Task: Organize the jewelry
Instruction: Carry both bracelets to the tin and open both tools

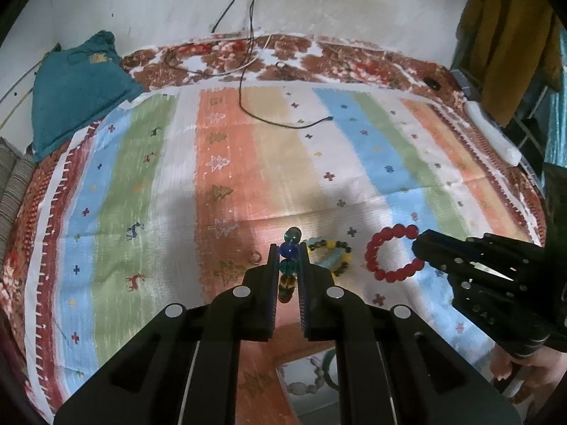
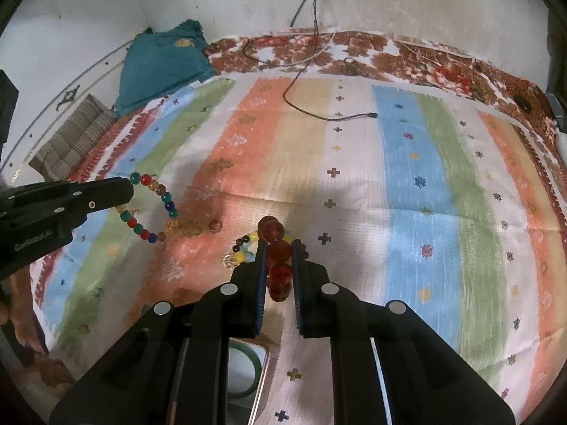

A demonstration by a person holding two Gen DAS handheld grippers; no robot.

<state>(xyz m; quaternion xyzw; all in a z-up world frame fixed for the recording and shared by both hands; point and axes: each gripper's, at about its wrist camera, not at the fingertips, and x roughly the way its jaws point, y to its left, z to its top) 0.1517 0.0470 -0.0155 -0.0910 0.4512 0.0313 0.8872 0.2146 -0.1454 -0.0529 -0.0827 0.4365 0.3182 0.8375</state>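
My left gripper [image 1: 287, 248] is shut on a multicoloured bead bracelet [image 1: 287, 252], seen edge-on between the fingers; in the right wrist view the left gripper [image 2: 129, 189] holds that bracelet [image 2: 166, 197] as a hanging loop. My right gripper [image 2: 278, 248] is shut on a red bead bracelet [image 2: 278, 250]; in the left wrist view the right gripper [image 1: 418, 244] holds that red loop [image 1: 372, 248]. A yellow and black bead bracelet [image 1: 331, 244] lies on the striped cloth between them, also in the right wrist view [image 2: 242, 248]. A small ring [image 1: 254, 257] lies left of it.
A tray holding a green bangle [image 2: 253, 372] and a pale bracelet [image 1: 312, 382] sits under the grippers. The striped cloth [image 1: 354, 148] covers a bed. A black cable [image 1: 283, 124] lies far across it. A teal cushion [image 1: 78, 85] is at the far left.
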